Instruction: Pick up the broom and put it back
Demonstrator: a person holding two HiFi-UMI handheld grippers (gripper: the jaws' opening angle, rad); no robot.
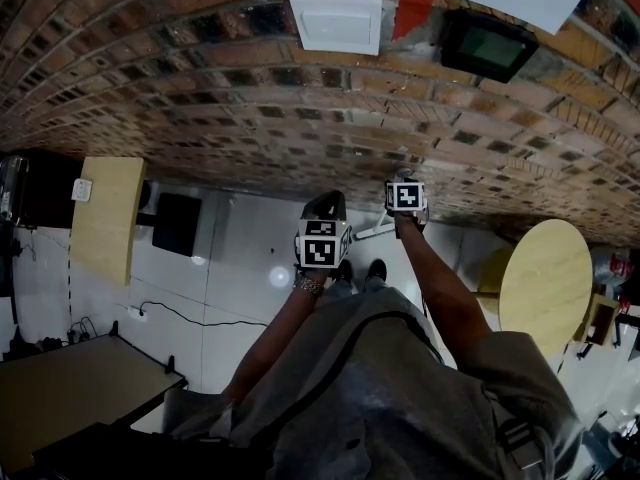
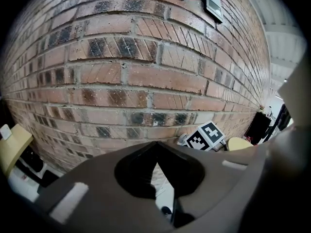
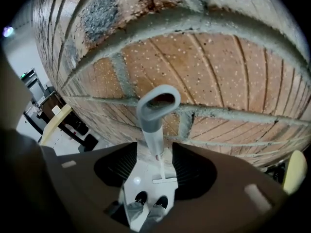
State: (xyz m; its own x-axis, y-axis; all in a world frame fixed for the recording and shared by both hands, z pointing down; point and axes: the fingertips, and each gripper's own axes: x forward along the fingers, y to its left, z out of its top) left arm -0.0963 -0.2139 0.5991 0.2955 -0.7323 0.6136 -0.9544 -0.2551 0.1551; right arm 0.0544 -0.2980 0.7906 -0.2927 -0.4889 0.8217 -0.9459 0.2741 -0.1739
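Note:
The broom (image 3: 154, 125) has a grey handle with a loop at its top. It stands upright against the brick wall (image 3: 218, 76), and its white head rests on the pale floor by the person's shoes. My right gripper (image 3: 154, 149) is open, with the handle between its jaws and a gap on each side. In the head view a short white length of the broom (image 1: 375, 230) shows beside my right gripper (image 1: 405, 183) at the wall's foot. My left gripper (image 1: 325, 208) hangs to its left. Its tips (image 2: 156, 147) meet, shut on nothing.
The brick wall (image 1: 300, 108) fills the space ahead and carries a white panel (image 1: 337, 20). A round wooden table (image 1: 545, 288) stands at the right. At the left are a rectangular wooden table (image 1: 108, 218), a black box (image 1: 178, 225), a floor cable (image 1: 190, 318) and a dark table (image 1: 80, 388).

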